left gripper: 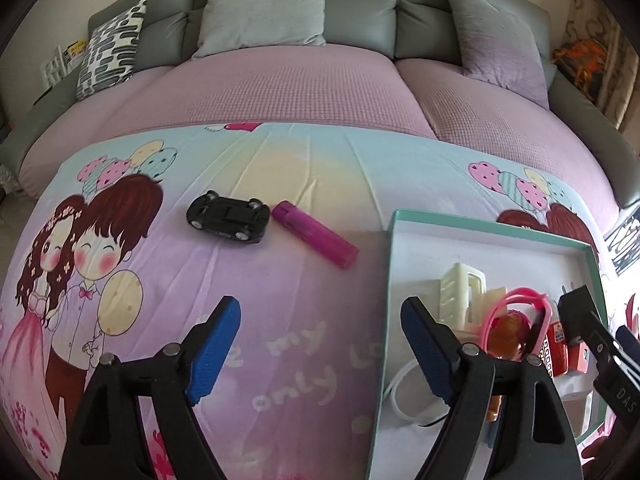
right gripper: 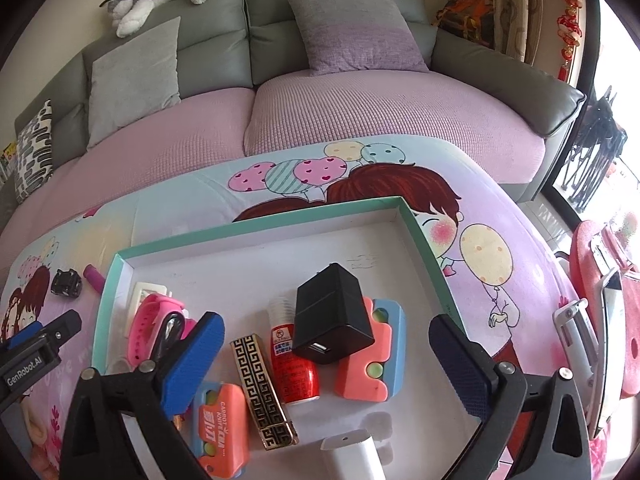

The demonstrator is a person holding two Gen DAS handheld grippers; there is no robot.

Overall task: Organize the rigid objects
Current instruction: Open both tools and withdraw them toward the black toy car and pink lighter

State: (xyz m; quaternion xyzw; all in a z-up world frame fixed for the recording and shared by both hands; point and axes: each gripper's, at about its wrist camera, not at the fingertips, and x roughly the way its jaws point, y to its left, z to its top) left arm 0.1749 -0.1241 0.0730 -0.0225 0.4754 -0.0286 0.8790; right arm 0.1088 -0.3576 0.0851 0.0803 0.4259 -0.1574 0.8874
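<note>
Progress: most items sat in teal box, incl. black charger on top | Left: toy car, pink lighter lay on the cloth | left gripper spread, empty | right gripper wide, empty over box.

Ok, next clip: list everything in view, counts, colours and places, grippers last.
black toy car: 1, on cartoon cloth, left of tray
magenta lighter: 1, beside the car
teal-rimmed tray: 1, white inside, on the cloth
black USB charger: 1, in tray, atop red bottle
coral foam blocks: 2, in tray
black-gold patterned bar: 1, in tray
pink strap: 1, tray's left
left gripper: open, empty
right gripper: open, over tray
</note>
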